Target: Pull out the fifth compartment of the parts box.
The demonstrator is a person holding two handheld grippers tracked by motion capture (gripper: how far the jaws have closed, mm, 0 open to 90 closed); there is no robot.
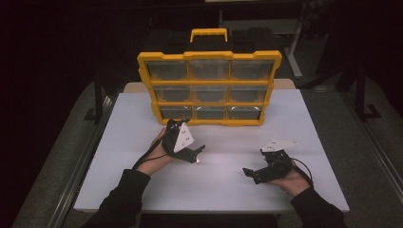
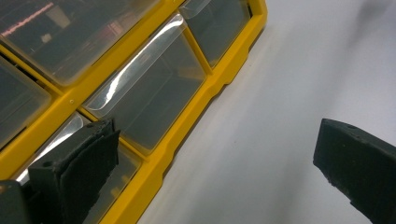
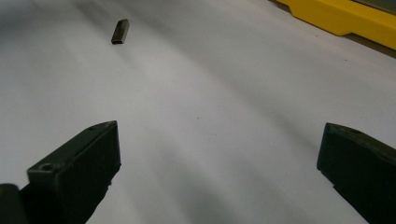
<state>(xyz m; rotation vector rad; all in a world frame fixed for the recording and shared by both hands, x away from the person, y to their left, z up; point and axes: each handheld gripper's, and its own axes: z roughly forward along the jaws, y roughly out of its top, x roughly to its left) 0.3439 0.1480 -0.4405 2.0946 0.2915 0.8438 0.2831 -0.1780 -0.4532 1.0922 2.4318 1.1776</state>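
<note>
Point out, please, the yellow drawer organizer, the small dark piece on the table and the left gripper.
yellow drawer organizer (image 1: 209, 55): high view, top frame bar.
small dark piece (image 3: 120, 31): right gripper view, upper face.
left gripper (image 1: 198, 155): high view, between fingertips.

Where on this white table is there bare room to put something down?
Most of the table is bare: the wide strip left of the left claw, the right side past the right claw, and the near edge between the forearms. It is crowded at the back, where the yellow drawer organizer stands. A small dark piece lies mid-table.
</note>
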